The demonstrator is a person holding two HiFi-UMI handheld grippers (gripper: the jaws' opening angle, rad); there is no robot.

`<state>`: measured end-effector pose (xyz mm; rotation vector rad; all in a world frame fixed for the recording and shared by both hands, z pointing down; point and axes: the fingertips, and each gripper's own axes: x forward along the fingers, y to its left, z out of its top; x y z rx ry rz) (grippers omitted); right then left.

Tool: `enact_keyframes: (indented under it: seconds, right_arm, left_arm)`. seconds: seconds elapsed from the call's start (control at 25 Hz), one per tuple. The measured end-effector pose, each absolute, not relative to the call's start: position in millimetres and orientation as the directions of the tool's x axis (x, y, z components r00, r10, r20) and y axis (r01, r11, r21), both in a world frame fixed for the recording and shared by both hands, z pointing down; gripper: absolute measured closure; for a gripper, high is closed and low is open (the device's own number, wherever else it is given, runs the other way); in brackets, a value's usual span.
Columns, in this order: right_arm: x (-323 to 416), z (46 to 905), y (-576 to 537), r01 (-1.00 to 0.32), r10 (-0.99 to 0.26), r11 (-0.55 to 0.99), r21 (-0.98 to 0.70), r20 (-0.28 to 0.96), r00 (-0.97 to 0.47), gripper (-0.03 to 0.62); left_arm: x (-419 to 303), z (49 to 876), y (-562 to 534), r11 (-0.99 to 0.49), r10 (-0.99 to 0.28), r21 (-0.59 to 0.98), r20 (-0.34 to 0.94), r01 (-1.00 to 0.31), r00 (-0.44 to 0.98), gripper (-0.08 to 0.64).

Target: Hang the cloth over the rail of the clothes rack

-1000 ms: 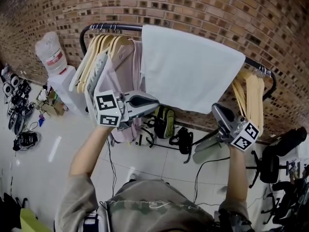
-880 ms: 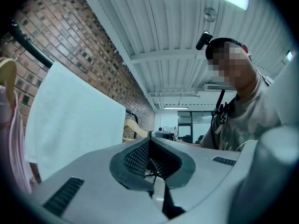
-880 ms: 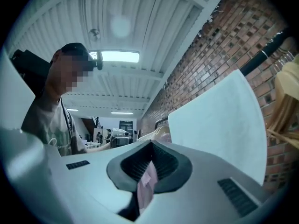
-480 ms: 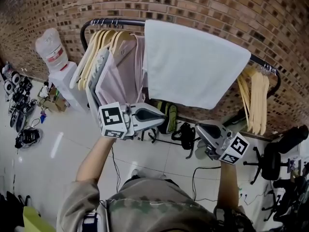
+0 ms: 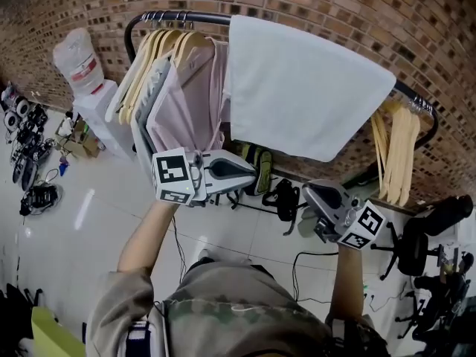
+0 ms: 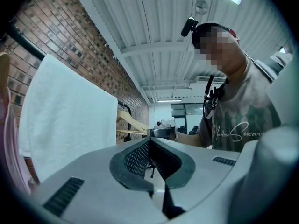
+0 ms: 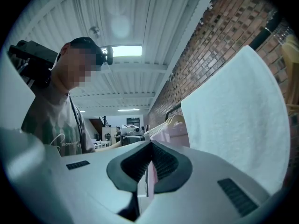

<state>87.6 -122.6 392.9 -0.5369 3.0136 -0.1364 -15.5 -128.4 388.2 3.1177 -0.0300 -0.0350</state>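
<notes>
Nearest the person, the left gripper (image 5: pixel 253 172) just off centre toward 9 o'clock and the right gripper (image 5: pixel 307 193) at 4 o'clock both have their jaws pressed together on nothing. Over the last second they have dropped and drawn back from the lower edge of the cloth (image 5: pixel 305 88). Beyond them, at 12 to 1 o'clock, the cloth stays draped over the rail (image 5: pixel 178 17) of the clothes rack, between the wooden hangers (image 5: pixel 145 62) at 10 o'clock and the rail's right end, so the hanging looks done.
</notes>
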Motion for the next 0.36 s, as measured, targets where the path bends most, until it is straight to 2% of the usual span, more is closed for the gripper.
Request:
enact_keyframes:
  seconds: [0.36]
  right_arm:
    - [72, 394, -131, -0.328, -0.332, 0.941, -0.083, -0.052, -0.942, 0.583]
  left_arm:
    - [-16, 396, -133, -0.999, -0.003, 0.037, -0.011, -0.003, 1.0, 0.554]
